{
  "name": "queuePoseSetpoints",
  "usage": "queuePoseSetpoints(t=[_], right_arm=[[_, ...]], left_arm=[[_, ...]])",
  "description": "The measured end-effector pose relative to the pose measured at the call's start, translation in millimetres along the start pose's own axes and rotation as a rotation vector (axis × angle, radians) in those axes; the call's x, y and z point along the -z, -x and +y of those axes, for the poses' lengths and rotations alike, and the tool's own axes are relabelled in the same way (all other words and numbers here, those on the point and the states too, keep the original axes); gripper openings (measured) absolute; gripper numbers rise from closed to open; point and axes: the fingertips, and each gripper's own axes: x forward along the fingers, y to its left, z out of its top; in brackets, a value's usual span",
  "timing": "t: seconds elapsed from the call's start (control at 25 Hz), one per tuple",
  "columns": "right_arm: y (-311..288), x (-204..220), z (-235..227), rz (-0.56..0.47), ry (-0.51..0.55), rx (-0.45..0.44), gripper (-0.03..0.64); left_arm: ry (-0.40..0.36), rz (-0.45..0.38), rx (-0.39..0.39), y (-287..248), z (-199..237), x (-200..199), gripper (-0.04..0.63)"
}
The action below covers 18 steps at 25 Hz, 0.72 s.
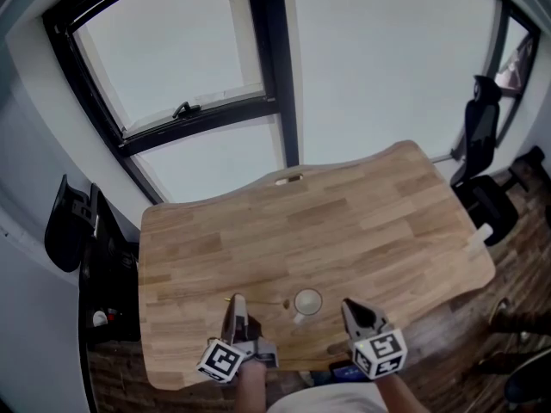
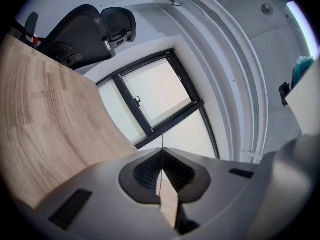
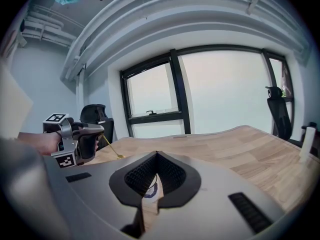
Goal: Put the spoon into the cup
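Note:
A white cup (image 1: pixel 307 302) stands on the wooden table (image 1: pixel 284 231) near its front edge. My left gripper (image 1: pixel 237 302) hovers just left of the cup and is shut on a thin gold spoon (image 3: pixel 113 149). The spoon slants down from the jaws toward the table. In the left gripper view the spoon (image 2: pixel 162 143) shows only as a thin line rising from the closed jaws. My right gripper (image 1: pixel 349 306) is just right of the cup, shut with nothing in it. Between its pads, the right gripper view shows a sliver of the cup (image 3: pixel 149 190).
A black office chair (image 1: pixel 73 222) stands left of the table and another (image 1: pixel 480 144) at the far right. A small white bottle-like object (image 1: pixel 478 235) sits at the table's right edge. Large windows (image 1: pixel 379 58) lie beyond the far edge.

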Motion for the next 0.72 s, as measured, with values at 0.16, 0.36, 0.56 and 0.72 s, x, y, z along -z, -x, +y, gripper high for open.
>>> queuePoseSetpoints(t=[0.16, 0.36, 0.56, 0.72], right_arm=[[-4, 2, -2, 0.011, -0.002, -0.003, -0.003], [-12, 6, -10, 0.022, -0.012, -0.005, -0.003], [-20, 13, -14, 0.048, -0.022, -0.005, -0.003], [-26, 15, -18, 0.054, -0.024, -0.003, -0.003]], left_arm=[[0.001, -0.001, -0.010, -3, 5, 0, 0.002], [-0.001, 0.003, -0.048, -5, 16, 2, 0.003], [-0.001, 0.029, -0.054, -14, 18, 9, 0.002], [0.015, 0.044, -0.056, -19, 21, 15, 0.002]])
